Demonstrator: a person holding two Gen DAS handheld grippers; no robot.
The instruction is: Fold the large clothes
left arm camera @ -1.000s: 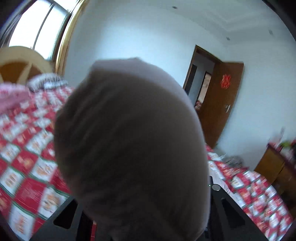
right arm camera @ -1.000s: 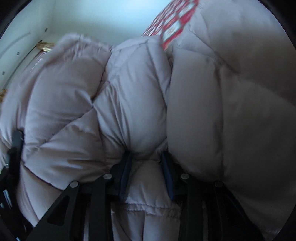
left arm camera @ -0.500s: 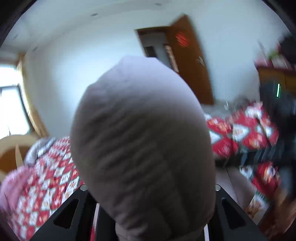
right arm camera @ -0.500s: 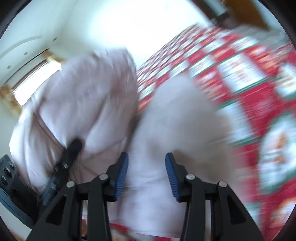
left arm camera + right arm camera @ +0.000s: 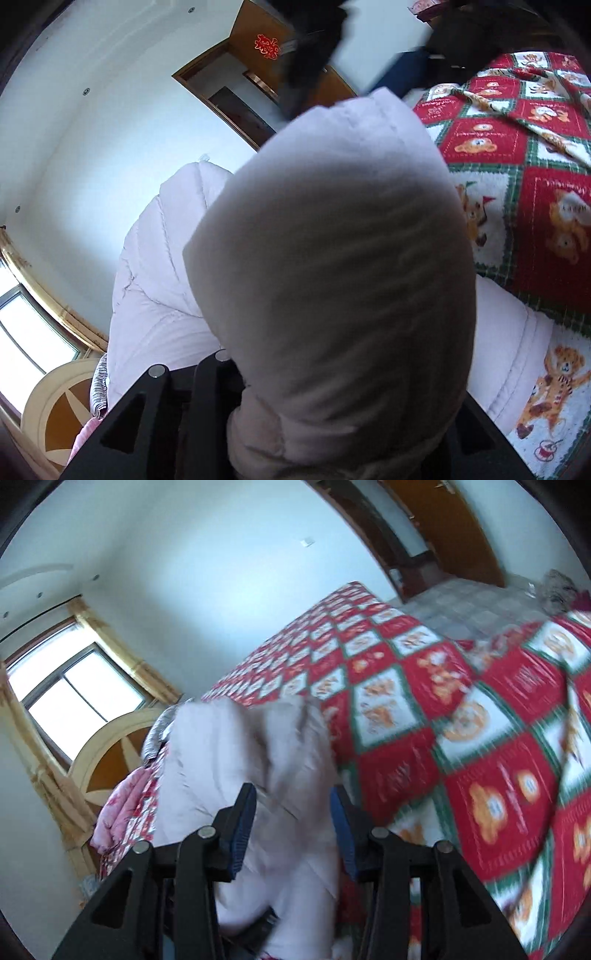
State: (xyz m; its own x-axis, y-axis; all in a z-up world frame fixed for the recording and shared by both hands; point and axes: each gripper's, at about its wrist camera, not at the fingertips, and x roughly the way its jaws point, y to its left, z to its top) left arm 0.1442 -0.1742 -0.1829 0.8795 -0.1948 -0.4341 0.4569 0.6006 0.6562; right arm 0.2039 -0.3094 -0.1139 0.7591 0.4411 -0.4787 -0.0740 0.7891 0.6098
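Observation:
A pale pink quilted puffer jacket (image 5: 332, 280) fills the left wrist view; a bulging part of it sits between the fingers of my left gripper (image 5: 332, 413) and hides the fingertips, so the grip looks shut on it. More of the jacket (image 5: 155, 280) hangs behind. In the right wrist view the jacket (image 5: 255, 760) lies in front of my right gripper (image 5: 293, 808), whose blue-padded fingers (image 5: 243, 819) stand apart with the fabric beyond them, not clamped.
A bed with a red, white and green teddy-bear blanket (image 5: 461, 720) spreads to the right, also in the left wrist view (image 5: 535, 177). A wooden headboard (image 5: 110, 753), a pink cloth (image 5: 122, 808), a window (image 5: 74, 701) and a brown door (image 5: 258, 74) stand around.
The right gripper has let go of the jacket and pulled back, its jaws now apart. The left gripper has swung round with the jacket still in it, now facing the blanket.

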